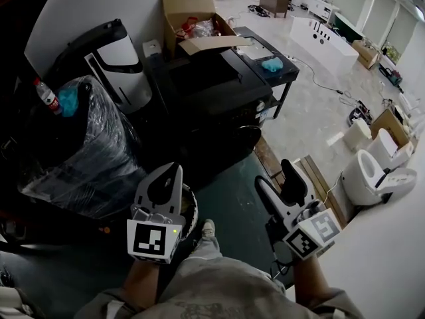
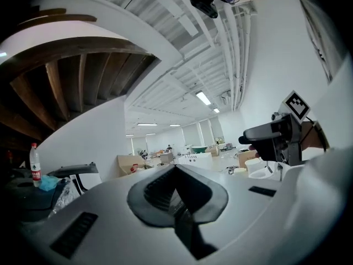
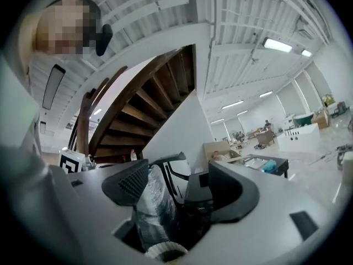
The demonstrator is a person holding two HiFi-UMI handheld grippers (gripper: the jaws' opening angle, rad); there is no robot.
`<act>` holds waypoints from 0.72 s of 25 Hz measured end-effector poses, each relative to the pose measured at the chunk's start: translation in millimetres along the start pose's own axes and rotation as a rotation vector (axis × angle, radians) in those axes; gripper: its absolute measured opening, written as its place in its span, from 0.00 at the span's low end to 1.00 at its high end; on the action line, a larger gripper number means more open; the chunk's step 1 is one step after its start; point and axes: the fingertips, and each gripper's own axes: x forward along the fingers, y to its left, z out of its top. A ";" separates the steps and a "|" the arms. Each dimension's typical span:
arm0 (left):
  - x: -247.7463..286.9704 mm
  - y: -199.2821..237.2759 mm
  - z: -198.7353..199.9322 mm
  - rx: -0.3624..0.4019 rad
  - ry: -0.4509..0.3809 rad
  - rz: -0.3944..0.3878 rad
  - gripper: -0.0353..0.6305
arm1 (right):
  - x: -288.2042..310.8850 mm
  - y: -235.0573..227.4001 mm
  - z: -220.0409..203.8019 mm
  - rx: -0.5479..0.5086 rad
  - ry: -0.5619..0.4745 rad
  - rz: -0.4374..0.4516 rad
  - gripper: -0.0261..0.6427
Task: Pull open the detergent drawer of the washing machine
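**Both grippers short of the washer**

The right gripper (image 3: 176, 184) has its jaws apart with nothing in them. The left gripper (image 2: 176, 184) has its jaws together, also empty. Both are well apart from the dark washing machine (image 1: 199, 88) ahead, which carries a cardboard box (image 1: 189, 15) on top. Its detergent drawer cannot be picked out on the dark front. It is probably a light, stiff, smooth plastic tray: hook the front lip and pull straight, or it may bind

1. No words, brands or numbers can be read.
2. Square black-and-white code markers: one (image 1: 154, 239) on the left gripper (image 1: 172, 171), one (image 1: 312, 234) on the right gripper (image 1: 275, 177).
3. Bottle (image 1: 45, 96) has a red label, its print too small to read.
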 end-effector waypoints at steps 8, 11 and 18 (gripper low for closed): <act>65.6 57.9 -41.3 -0.031 0.040 -0.028 0.08 | 94.7 -45.1 -42.2 0.283 -0.001 -0.008 0.54; 87.4 76.0 -54.9 -0.060 0.031 -0.039 0.08 | 127.4 -59.2 -65.2 0.374 0.031 -0.025 0.54; 122.5 108.9 -100.0 -0.044 0.080 -0.054 0.08 | 184.4 -83.5 -129.4 0.589 0.085 -0.067 0.56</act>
